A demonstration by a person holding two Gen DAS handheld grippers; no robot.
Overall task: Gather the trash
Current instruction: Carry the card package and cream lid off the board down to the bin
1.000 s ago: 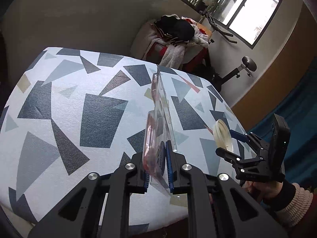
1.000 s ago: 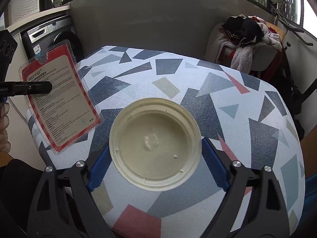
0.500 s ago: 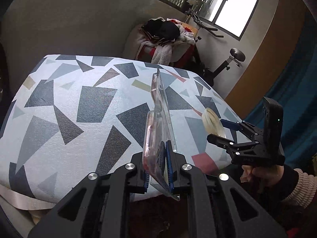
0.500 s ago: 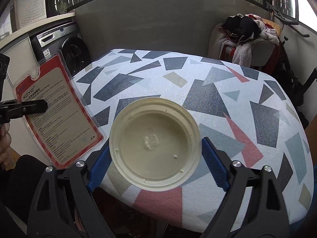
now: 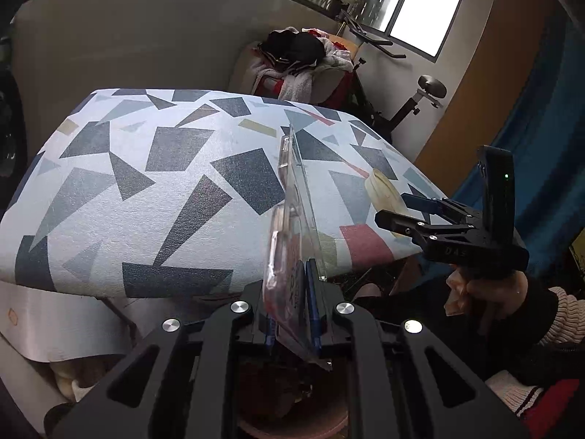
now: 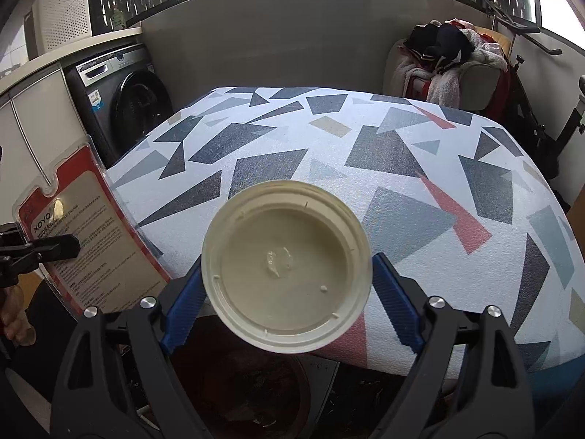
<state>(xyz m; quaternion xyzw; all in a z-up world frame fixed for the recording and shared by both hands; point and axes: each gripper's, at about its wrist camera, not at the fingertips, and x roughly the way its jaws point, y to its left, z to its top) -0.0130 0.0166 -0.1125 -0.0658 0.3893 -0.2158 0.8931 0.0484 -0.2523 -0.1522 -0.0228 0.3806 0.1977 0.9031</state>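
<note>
Right wrist view: we see the cream plastic lid at lower centre of the frame, open side toward the camera, pinched by its rim between the right gripper and its wide-spread blue pads. At left of the frame the blister pack, clear with a red-edged card, hangs in the left gripper. Left wrist view: left gripper fingers nearly together, clamped on the blister pack's lower edge, pack edge-on and upright at centre. Both items sit out past the near edge of the patterned table. A dark round bin shows at bottom of frame under the lid. Washing machine upper left, clothes pile upper right.
</note>
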